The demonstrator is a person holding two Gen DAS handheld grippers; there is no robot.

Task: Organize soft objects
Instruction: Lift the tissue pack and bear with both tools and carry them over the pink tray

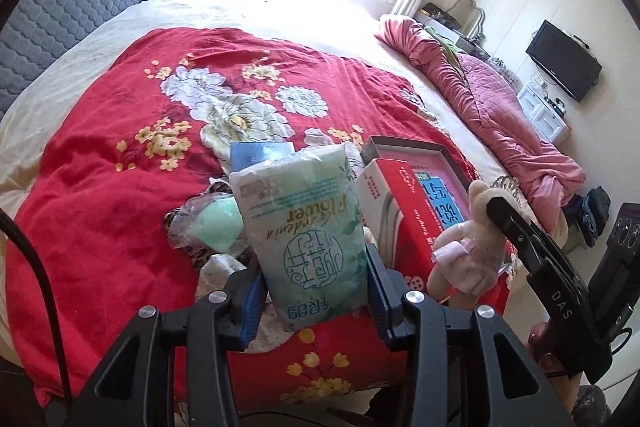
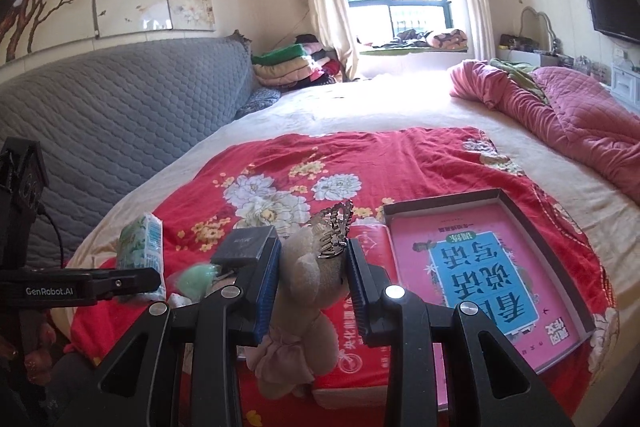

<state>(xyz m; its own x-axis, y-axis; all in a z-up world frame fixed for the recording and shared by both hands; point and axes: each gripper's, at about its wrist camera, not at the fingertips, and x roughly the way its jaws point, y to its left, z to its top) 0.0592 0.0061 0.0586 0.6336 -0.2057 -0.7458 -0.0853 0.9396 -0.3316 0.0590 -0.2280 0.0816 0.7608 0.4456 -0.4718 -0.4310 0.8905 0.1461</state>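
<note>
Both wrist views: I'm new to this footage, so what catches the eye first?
The red floral quilt spread over the bed. Above it, each gripper clamps something soft: the left gripper a green tissue pack, the right gripper a beige plush toy. Right of them lies an open box holding a pink book.

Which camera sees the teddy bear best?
The right wrist view: the teddy bear fills the middle, pinched in the right gripper. The left wrist view shows it small, off to the side.
</note>
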